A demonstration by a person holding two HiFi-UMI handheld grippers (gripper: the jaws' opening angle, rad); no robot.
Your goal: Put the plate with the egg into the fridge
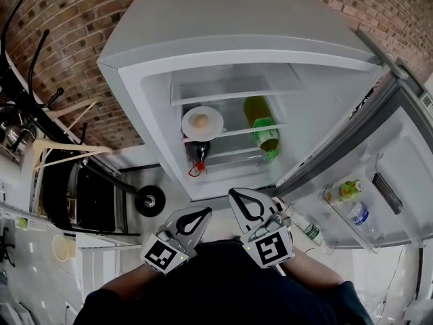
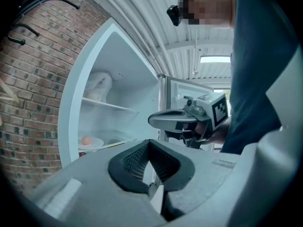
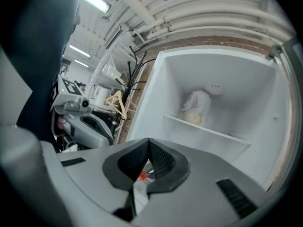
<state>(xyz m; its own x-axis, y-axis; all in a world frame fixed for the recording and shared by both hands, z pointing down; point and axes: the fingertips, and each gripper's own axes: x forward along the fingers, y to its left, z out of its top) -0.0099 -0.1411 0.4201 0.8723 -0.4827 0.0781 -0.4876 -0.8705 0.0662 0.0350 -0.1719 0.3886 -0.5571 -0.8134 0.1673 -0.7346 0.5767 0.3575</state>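
**Plate and egg on the fridge shelf, both claws shut**

Against a brick wall (image 1: pixel 81 19), a white fridge (image 1: pixel 223 19) with its door (image 1: pixel 406 154) swung wide to the right in the head view. Left of the fridge, a dark coat stand hung with wooden hangers (image 1: pixel 61 151).

Inside, on the glass shelf (image 1: pixel 233 133) and toward its left end, a white plate (image 1: pixel 215 126) lying flat, with the egg (image 1: pixel 200 120) at its middle. On the same shelf, right of the plate and apart from it, a green bottle (image 1: pixel 264 131). One level down, under the plate, a dark bottle (image 1: pixel 200 153) with red at its neck. In the door rack, two more bottles (image 1: pixel 345 189). On the top shelf at the back, seen from the gripper views, a pale lump too blurred to name.

Outside the fridge, low in the head view before the open compartment, the left claw (image 1: pixel 203 214) and the right claw (image 1: pixel 238 198) side by side, both pointed toward the shelves. Left claw pressed together at the tips, pinching nothing. Right claw likewise pressed together and empty. Both well apart from the plate
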